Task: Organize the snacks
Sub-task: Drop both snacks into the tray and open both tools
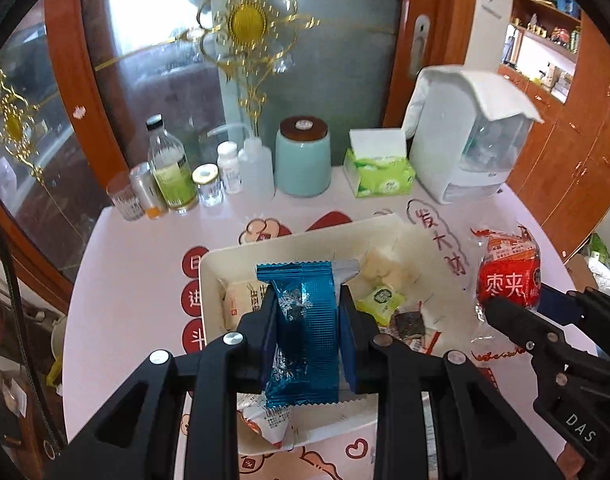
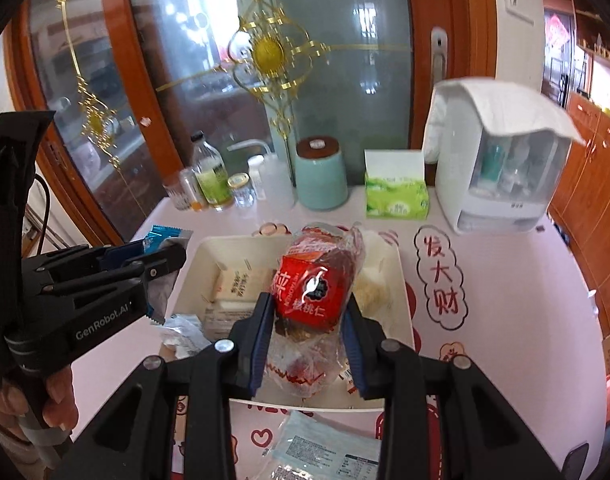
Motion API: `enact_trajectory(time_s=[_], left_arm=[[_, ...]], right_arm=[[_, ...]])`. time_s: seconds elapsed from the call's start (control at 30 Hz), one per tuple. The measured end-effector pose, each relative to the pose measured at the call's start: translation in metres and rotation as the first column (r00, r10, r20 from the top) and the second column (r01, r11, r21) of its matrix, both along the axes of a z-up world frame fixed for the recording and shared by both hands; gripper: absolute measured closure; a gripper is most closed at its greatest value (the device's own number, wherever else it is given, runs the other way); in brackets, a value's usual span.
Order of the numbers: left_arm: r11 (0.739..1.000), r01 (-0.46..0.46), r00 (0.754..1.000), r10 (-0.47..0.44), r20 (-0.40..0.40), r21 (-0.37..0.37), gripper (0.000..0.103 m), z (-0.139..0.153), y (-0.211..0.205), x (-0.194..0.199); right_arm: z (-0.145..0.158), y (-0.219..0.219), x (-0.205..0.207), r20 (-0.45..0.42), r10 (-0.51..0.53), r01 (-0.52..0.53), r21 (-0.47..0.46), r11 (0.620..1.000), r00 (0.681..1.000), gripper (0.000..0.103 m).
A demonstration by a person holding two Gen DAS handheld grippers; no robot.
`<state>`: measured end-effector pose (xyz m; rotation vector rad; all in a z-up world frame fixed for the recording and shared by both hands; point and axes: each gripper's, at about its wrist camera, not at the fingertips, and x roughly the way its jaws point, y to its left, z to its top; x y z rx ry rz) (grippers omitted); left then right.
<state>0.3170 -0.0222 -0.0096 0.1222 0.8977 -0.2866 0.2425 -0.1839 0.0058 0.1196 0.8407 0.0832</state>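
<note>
On the pink table [image 1: 145, 240] with its red characters and hearts, I see the biggest thing at the back right: a white dispenser [image 1: 465, 140] draped with a white cloth. Beside it stand a green tissue box [image 1: 379, 174] and a pale teal jar [image 1: 303, 160] with a brown lid, then a row of small bottles [image 1: 173, 176] toward the left.

Nearer me sits the cream tray [image 1: 213, 272], holding a beige packet [image 1: 241, 304], a small green-yellow packet [image 1: 379, 298] and pale puffy pieces at its far side.

My left gripper [image 1: 305, 320] has its jaws clamped on a blue foil packet [image 1: 305, 320], held upright above the tray. My right gripper [image 2: 307, 332] has its jaws clamped on a red-labelled snack bag [image 2: 311, 288] in clear wrap, also over the tray.

From the left wrist view, the red bag [image 1: 507, 276] appears off to the right of the tray, with the right gripper [image 1: 505, 312] seen side-on. Only the right wrist view shows the left gripper [image 2: 161, 260] from the side at the tray's left edge, the hand [image 2: 45, 396] gripping its handle, and a pale blue flat pack [image 2: 325, 448] lying on the table in front of the tray. Only the left view shows a white-and-red wrapper [image 1: 265, 420] at the tray's near edge.
</note>
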Motion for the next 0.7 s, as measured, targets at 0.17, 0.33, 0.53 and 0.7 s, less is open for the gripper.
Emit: enact_trajectory(time_s=[0.17, 0.33, 0.53, 0.7], left_arm=[[1.000, -0.026, 0.999, 0.027, -0.038, 0.016, 0.077, -0.020, 0.001, 0.015], [0.998, -0.062, 0.994, 0.064, -0.091, 0.018, 0.051, -0.036, 0.006, 0.024], [0.995, -0.104, 0.993, 0.103, -0.057, -0.007, 0.021, -0.027, 0.021, 0.015], [0.994, -0.107, 0.994, 0.107, -0.009, 0.011, 0.021, -0.010, 0.022, -0.001]], right_arm=[[-0.019, -0.002, 0.017, -0.042, -0.010, 0.010, -0.007, 1.000, 0.999, 0.069], [-0.040, -0.001, 0.033, -0.100, -0.014, 0.011, -0.033, 0.999, 0.995, 0.062], [-0.041, -0.005, 0.033, -0.100, -0.013, 0.012, -0.004, 1.000, 0.995, 0.051], [-0.029, -0.018, 0.020, -0.085, -0.020, 0.024, 0.044, 0.999, 0.996, 0.051]])
